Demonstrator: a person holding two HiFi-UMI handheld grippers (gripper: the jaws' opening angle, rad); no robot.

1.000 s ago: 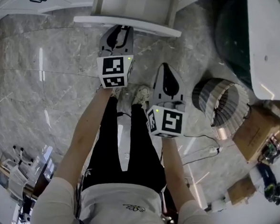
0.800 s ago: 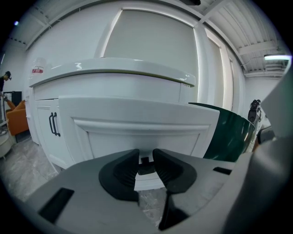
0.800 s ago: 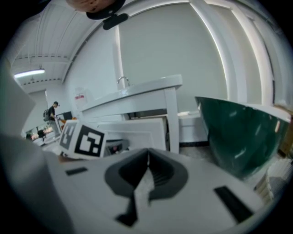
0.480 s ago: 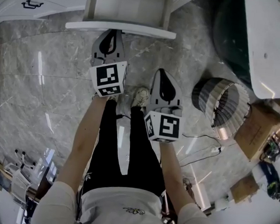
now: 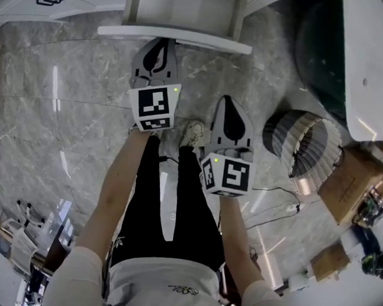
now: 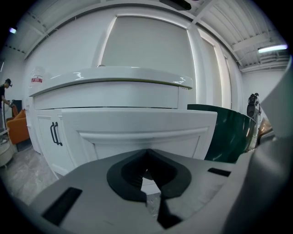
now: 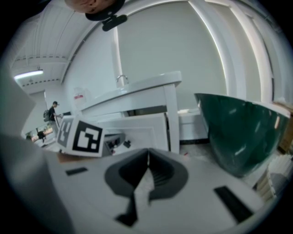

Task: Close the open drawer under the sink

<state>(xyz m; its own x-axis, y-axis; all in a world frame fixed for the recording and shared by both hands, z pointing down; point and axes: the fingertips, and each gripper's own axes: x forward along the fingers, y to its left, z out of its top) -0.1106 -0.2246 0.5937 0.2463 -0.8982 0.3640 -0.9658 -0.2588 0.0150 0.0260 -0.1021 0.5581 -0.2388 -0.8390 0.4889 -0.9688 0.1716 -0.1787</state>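
1. The white sink cabinet [image 6: 137, 87] stands ahead. Its drawer [image 5: 173, 35] juts out over the marble floor [image 5: 64, 107], plainly open.
2. A dark green tub [image 5: 316, 53] and a ribbed bin [image 5: 301, 147] sit to the right, clear of the drawer's path.
3. The left gripper [image 5: 162, 45], jaws together and empty, noses up to the drawer front, likely to push; contact is unclear. The right gripper [image 5: 230, 109], also closed on nothing, hangs back.

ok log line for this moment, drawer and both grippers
drawer: open | left gripper: shut, empty, tip at drawer front, contact unclear | right gripper: shut, empty, set back from drawer
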